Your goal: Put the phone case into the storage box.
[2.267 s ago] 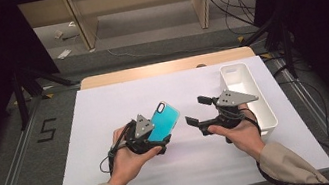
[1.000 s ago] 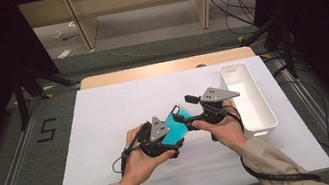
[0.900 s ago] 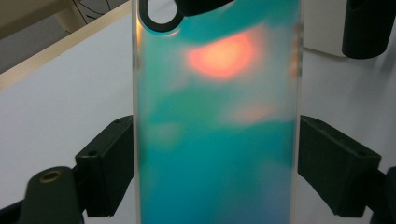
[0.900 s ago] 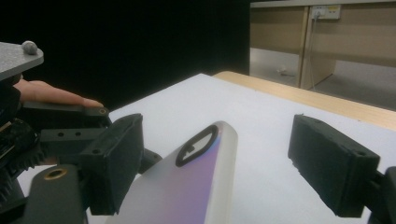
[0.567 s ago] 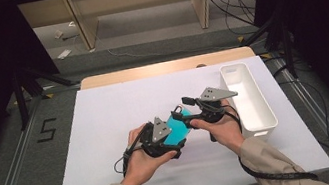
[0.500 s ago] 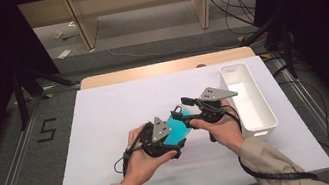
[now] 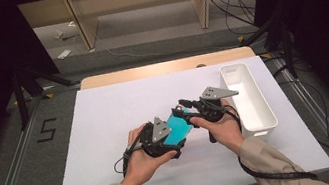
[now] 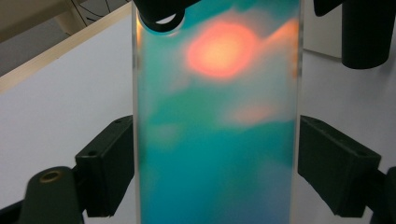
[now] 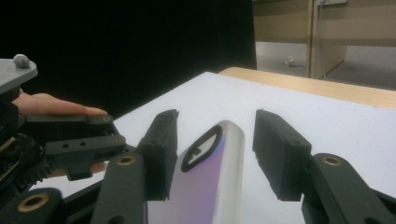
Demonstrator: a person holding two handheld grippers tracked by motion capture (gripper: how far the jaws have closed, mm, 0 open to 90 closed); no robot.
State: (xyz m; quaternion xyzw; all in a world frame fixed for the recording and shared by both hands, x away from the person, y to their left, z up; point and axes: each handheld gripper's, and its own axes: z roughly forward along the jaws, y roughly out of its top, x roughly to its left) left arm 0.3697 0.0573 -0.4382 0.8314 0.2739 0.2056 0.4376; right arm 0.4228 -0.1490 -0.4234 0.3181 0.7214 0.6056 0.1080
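in the high view both forearms come in from the bottom edge and angle toward each other, meeting over the middle of the white table [image 7: 104, 107]. the left hand [image 7: 139, 158] is wrapped around the left gripper [image 7: 175, 130], palm turned partly up, wrist bent so the tool points up and to the right. the right hand [image 7: 221, 126] holds the right gripper [image 7: 181, 109] with its grey three-cornered plate on top, pointing left across the table toward the other tool.

between the two tools sits a teal phone case [image 7: 178, 126], lifted off the table surface and tilted. in the left gripper view the phone case [image 8: 217, 121] runs straight up the middle, teal with an orange blot near its far end and a black camera ring at the top left; the left gripper [image 8: 217, 172] has its two black jaws pressed against the case's long edges, clamped on it.

in the right gripper view the right gripper [image 9: 212, 154] has its jaws spread to either side of the phone case [image 9: 205, 186], at the end with the camera ring. the left jaw stands close to the case's edge, the right jaw stands apart with white table showing in the gap, so this claw is parted and not clamped. the other tool and a fingertip sit at the left of that view.

a white tray [image 7: 263, 116] lies along the table's right side, just beside the right hand.
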